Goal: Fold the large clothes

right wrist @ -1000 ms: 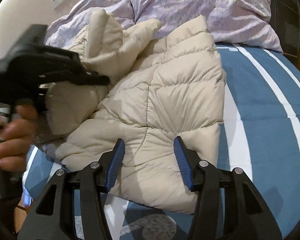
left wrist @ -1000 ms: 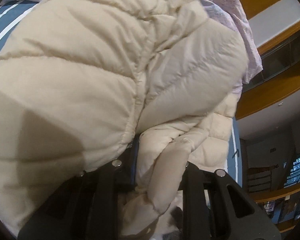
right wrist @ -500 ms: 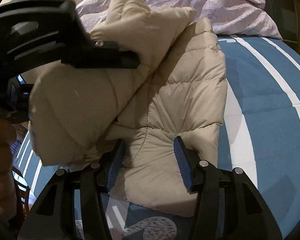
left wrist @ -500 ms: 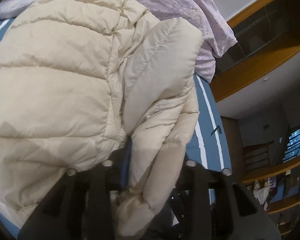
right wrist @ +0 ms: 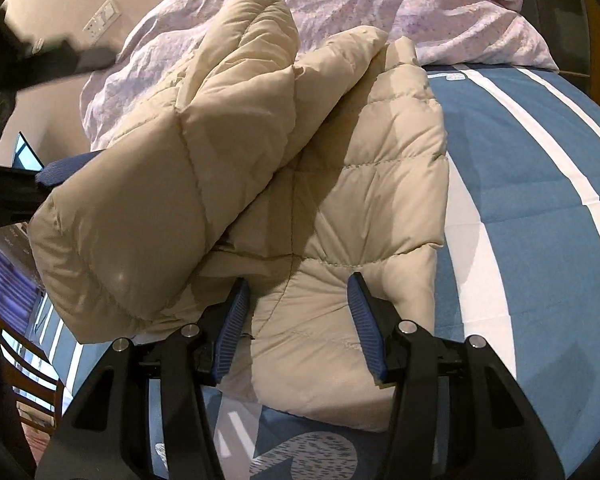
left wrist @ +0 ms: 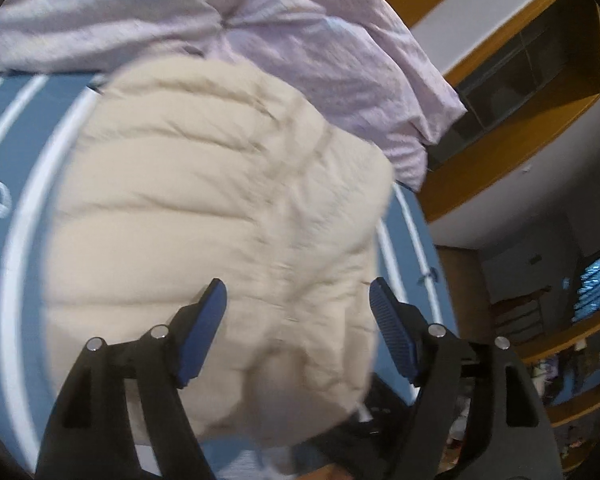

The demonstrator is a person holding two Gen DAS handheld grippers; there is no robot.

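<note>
A cream quilted puffer jacket (right wrist: 340, 184) lies on the blue striped bed cover (right wrist: 540, 200). One side of it (right wrist: 172, 184) is folded over the body, its edge still lifted. My left gripper (left wrist: 296, 300) is open above the jacket (left wrist: 220, 220), its blue pads clear of the fabric. It also shows at the left of the right wrist view (right wrist: 48, 172), right beside the folded flap. My right gripper (right wrist: 296, 292) is open and empty, low over the jacket's near hem.
A crumpled lilac duvet (right wrist: 420, 8) lies at the head of the bed, behind the jacket. Wooden shelving (left wrist: 520, 92) stands beyond the bed's far side. A wooden chair (right wrist: 24, 372) stands at the bed's left edge.
My left gripper carried the jacket's side across the body, then opened and let it go. My right gripper stayed open and hardly moved.
</note>
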